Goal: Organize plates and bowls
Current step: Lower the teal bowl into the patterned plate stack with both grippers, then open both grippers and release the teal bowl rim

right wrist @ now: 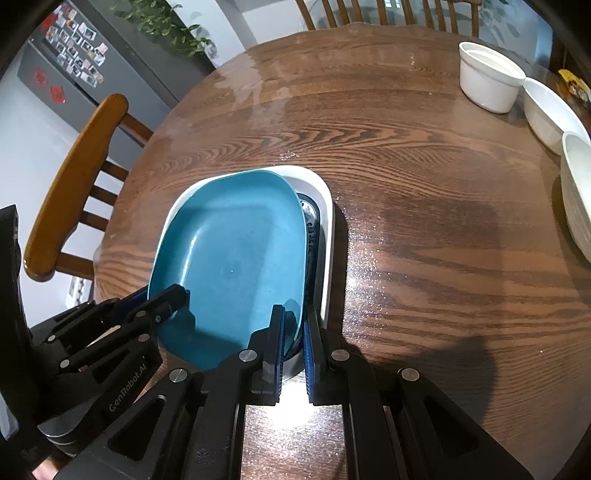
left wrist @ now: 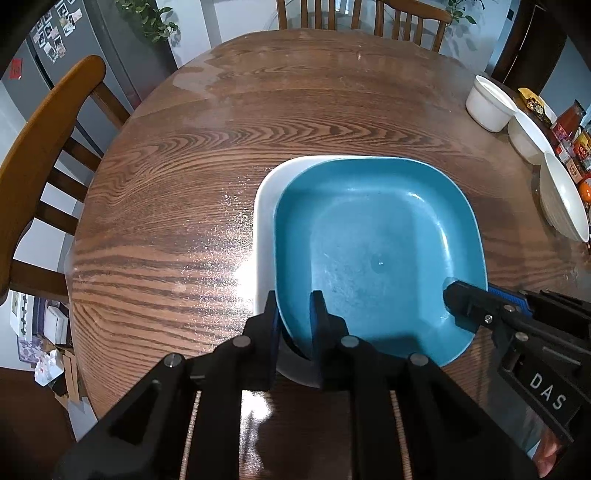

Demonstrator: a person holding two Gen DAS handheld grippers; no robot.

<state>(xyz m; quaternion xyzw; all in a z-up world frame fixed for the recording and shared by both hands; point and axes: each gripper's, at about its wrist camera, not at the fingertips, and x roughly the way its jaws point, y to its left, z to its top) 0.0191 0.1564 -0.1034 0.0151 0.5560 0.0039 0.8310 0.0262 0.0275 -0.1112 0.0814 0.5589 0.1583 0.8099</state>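
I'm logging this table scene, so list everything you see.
blue plate: one, teal-blue, top of stack, table centre
white plate: one, white, bottom of stack
patterned plate: one, dark, between them, mostly hidden
white bowls: three, white, table's right edge
table: one, brown wood
chairs: three, wooden, around table
fridge: one, grey, far left
plant: one, green, beside fridge
jars: several, far right
left gripper: black, astride blue plate's rim
right gripper: black, shut on blue plate's rim

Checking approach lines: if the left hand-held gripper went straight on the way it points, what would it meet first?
Its fingers already straddle the blue plate's near rim, so probably that rim; depth is uncertain.
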